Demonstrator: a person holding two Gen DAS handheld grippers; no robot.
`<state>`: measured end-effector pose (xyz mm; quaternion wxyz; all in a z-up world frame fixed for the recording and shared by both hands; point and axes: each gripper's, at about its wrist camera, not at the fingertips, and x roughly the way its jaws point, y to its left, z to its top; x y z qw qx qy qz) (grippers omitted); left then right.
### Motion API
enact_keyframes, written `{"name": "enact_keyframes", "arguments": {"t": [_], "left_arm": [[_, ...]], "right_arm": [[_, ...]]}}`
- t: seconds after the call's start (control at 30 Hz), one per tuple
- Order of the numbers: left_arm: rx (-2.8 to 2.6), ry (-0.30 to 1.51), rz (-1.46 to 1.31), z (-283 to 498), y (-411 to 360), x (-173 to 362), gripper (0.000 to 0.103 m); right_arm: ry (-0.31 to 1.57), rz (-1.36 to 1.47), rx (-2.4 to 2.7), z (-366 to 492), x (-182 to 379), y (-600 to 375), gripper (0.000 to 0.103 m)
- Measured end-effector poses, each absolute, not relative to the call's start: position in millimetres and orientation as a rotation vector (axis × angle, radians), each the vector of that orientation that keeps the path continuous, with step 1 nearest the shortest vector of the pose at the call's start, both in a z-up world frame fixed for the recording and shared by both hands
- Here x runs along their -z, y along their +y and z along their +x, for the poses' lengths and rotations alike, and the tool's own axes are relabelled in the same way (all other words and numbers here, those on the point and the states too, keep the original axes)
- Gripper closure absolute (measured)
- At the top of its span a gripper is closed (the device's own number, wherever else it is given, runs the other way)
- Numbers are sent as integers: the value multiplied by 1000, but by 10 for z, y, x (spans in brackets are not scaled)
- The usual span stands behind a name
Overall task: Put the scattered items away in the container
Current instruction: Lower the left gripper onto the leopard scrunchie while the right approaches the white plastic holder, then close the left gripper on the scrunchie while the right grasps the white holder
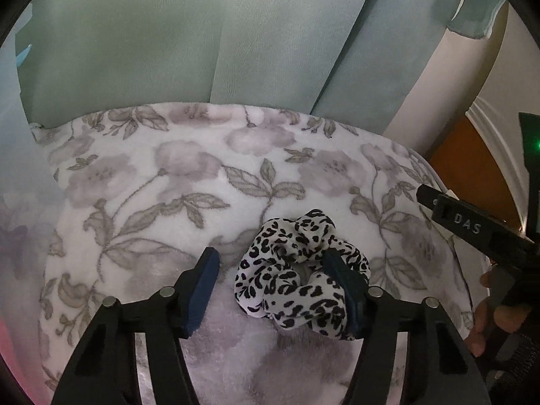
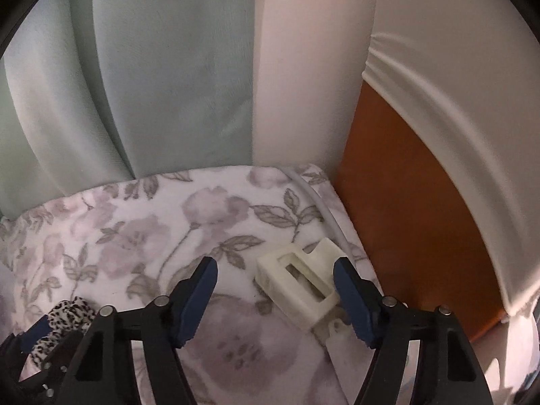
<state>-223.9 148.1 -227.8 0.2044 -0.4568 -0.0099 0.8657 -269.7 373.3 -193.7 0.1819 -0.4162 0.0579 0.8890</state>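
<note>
A black-and-white leopard-print scrunchie [image 1: 297, 283] lies on the floral blanket [image 1: 152, 185]. My left gripper [image 1: 271, 254] reaches down around it with its jaws apart: the right finger [image 1: 347, 290] rests against the scrunchie's right side, while the left finger [image 1: 202, 287] stands clear of it. A cream hair claw clip [image 2: 297, 283] lies on the same blanket near its right edge. My right gripper [image 2: 275, 265] straddles it, the right finger [image 2: 351, 297] at the clip's end and the left finger [image 2: 197, 297] well apart. No container is in view.
Pale green curtains [image 1: 168, 50] hang behind the bed. A white cable [image 2: 324, 209] runs along the blanket's right edge, beside an orange-brown panel [image 2: 405, 202] and white moulding. A hand [image 1: 489, 314] holds the right gripper's black body [image 1: 472, 229] at the left view's right edge.
</note>
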Motion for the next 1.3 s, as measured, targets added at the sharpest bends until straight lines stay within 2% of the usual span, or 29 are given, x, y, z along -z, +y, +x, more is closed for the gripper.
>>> {"name": "enact_keyframes", "arguments": {"t": [0.2,0.37,0.43,0.73,0.93,1.3], "left_arm": [[-2424,-41,-1258,-2228,1473,2272,47],[-2426,-50,-1253,-2211,1470,2244,55],[-2426,-55,-1255,-2203,1470,2232,57],[-2427,-84,-1275,-2171,1405,2204,74],[-2422,-144,-1315,-2130,1274,2212,78],[-2443,-213,-1406,-1976,935,2125,81]], "right_arm": [[98,-1182,-2485,-2754,2021,3738,30],[59,-1174,-2466,-2738,2026,3729,41],[44,-1175,-2456,-2727,2022,3727,48],[82,-1202,-2504,-2637,1933,3669,53],[73,-1237,-2575,-2538,1861,3362,61],[136,-1299,-2653,-2257,1773,3071,66]]}}
